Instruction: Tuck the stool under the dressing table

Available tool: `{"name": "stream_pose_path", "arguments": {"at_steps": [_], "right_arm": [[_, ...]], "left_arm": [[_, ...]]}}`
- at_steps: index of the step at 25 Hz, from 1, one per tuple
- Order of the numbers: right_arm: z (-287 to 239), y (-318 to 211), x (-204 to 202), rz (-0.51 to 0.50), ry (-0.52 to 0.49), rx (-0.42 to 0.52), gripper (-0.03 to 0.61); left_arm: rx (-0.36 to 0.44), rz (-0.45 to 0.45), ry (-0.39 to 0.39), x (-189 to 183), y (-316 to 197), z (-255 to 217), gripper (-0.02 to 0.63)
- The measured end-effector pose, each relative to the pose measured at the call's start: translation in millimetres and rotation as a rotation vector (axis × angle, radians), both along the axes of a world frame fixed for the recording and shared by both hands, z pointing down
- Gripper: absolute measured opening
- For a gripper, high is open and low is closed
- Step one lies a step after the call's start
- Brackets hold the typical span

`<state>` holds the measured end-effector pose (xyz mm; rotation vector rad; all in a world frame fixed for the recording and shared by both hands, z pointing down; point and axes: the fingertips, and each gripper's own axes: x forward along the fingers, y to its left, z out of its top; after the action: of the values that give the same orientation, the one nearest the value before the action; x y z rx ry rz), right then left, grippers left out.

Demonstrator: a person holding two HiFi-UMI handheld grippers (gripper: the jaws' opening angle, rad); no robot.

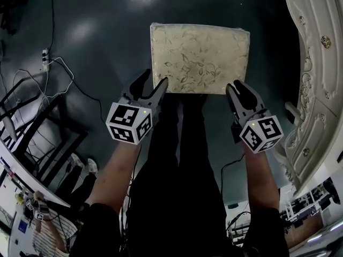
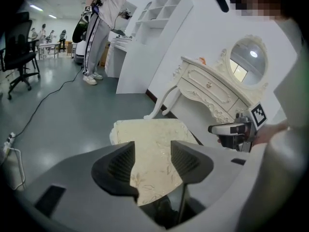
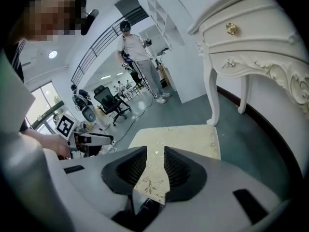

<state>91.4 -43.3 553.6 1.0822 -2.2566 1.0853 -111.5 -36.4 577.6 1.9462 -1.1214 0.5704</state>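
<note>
Off the front edge of the dressing table [image 1: 316, 79], in the head view, the stool [image 1: 199, 58] stands out on the dark floor [image 1: 96, 31]. A strip of floor lies between its cushion and that edge, so nothing is tucked in yet. Both grippers sit at the cushion's near side, likely so the stool can be taken evenly at two corners and slid sideways toward the table. The left gripper [image 1: 153, 84] is at the near-left corner, its inner jaw tip at the cushion's rim. The right gripper [image 1: 241, 90] is just beside the near-right corner, the one closer to the table's front edge.

From the left gripper view, the jaws stand well apart and grasp nothing — patterned cushion shows through the gap, and the table's front edge rises beyond the stool's far side.

From the right gripper view, the jaws are closer together but parted, a narrow band of cushion showing between them; they clamp nothing that I can make out. A table leg [image 3: 212, 95] at the front corner stands just past the cushion.
</note>
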Motion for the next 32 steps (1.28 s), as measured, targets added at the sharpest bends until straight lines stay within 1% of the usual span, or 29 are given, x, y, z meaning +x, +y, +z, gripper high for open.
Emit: {"name": "stream_pose_path", "arguments": {"at_steps": [3, 4, 7, 9, 13, 15, 17, 20, 24, 29, 32], "right_arm": [[18, -1, 1, -0.008, 0.002, -0.033, 0.140], [23, -1, 2, -0.015, 0.006, -0.042, 0.154], [39, -1, 5, -0.030, 0.020, -0.074, 0.200], [48, -3, 9, -0.028, 0.034, -0.093, 0.244], [69, -8, 21, -0.017, 0.082, -0.116, 0.288], [77, -10, 26, -0.011, 0.090, -0.129, 0.307], [84, -12, 32, -0.007, 0.101, -0.138, 0.351], [93, -14, 41, -0.002, 0.137, -0.148, 0.392], [109, -16, 51, 0.028, 0.143, -0.197, 0.410], [133, -18, 62, 0.066, 0.139, -0.261, 0.411], [142, -19, 61, 0.068, 0.103, -0.301, 0.424]], "left_arm": [[-0.035, -0.005, -0.003, -6, 3, 21, 0.236], [-0.049, -0.006, -0.004, -8, 3, 27, 0.249], [-0.092, -0.012, -0.005, -12, 5, 43, 0.321], [-0.113, -0.023, 0.000, -13, 5, 53, 0.331], [-0.152, -0.043, 0.016, -15, 2, 69, 0.349], [-0.183, -0.045, 0.028, -14, 2, 76, 0.374], [-0.220, -0.052, 0.048, -10, 2, 82, 0.402], [-0.268, -0.071, 0.067, -8, 3, 93, 0.445], [-0.317, -0.068, 0.051, -10, 6, 108, 0.476], [-0.353, -0.056, 0.072, -5, 8, 116, 0.477], [-0.375, -0.033, 0.091, 1, 6, 122, 0.497]]}}
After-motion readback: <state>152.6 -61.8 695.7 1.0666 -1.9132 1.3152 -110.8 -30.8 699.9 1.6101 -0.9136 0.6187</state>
